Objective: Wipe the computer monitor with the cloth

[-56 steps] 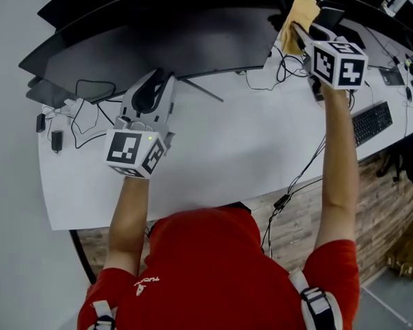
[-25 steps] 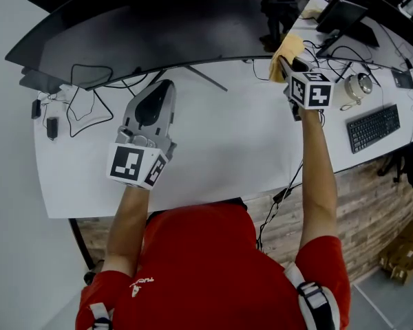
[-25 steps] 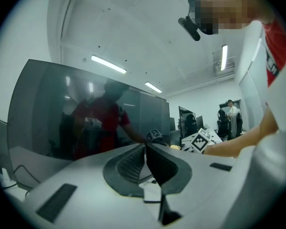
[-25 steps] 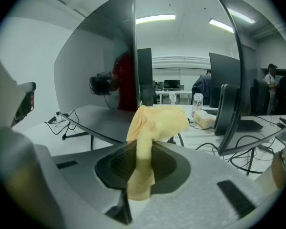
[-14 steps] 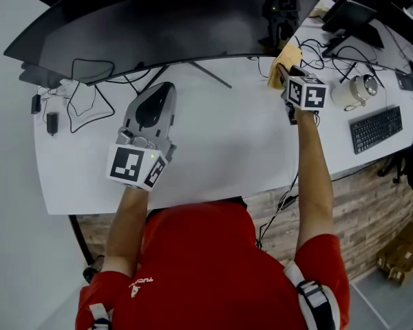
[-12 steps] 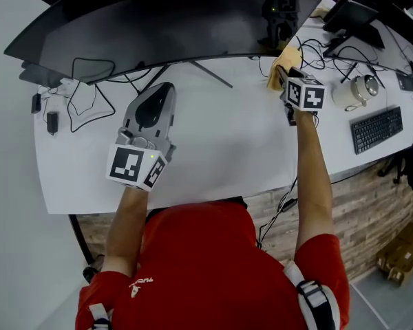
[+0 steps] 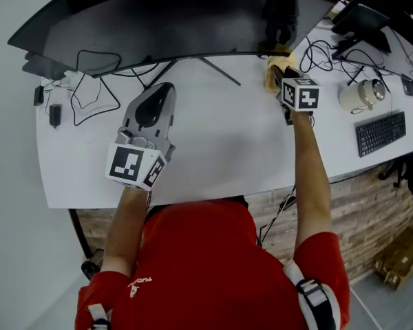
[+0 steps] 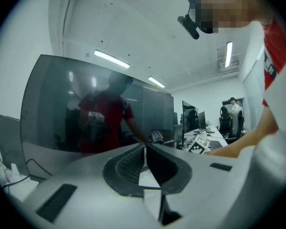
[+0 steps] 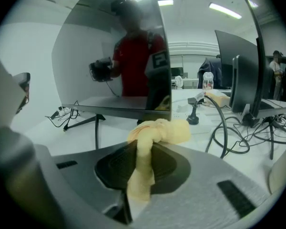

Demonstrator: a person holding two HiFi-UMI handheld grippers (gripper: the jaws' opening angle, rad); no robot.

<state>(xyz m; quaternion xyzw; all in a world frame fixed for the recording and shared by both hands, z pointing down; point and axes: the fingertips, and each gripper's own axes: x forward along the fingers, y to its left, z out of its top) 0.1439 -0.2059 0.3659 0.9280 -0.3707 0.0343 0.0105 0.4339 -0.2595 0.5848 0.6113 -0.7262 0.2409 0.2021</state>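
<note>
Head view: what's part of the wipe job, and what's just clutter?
Job:
monitor
yellow cloth
right gripper, shut on the cloth

Clutter or idle:
keyboard
loose cables
left gripper, shut and empty

a keyboard (image 7: 380, 133) lies right of a white pot (image 7: 358, 96) (cables (image 7: 323, 49) nearby).

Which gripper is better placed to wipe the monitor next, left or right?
Right. The right gripper is shut on the yellow cloth near the monitor's right end; the left gripper is shut and empty.
</note>
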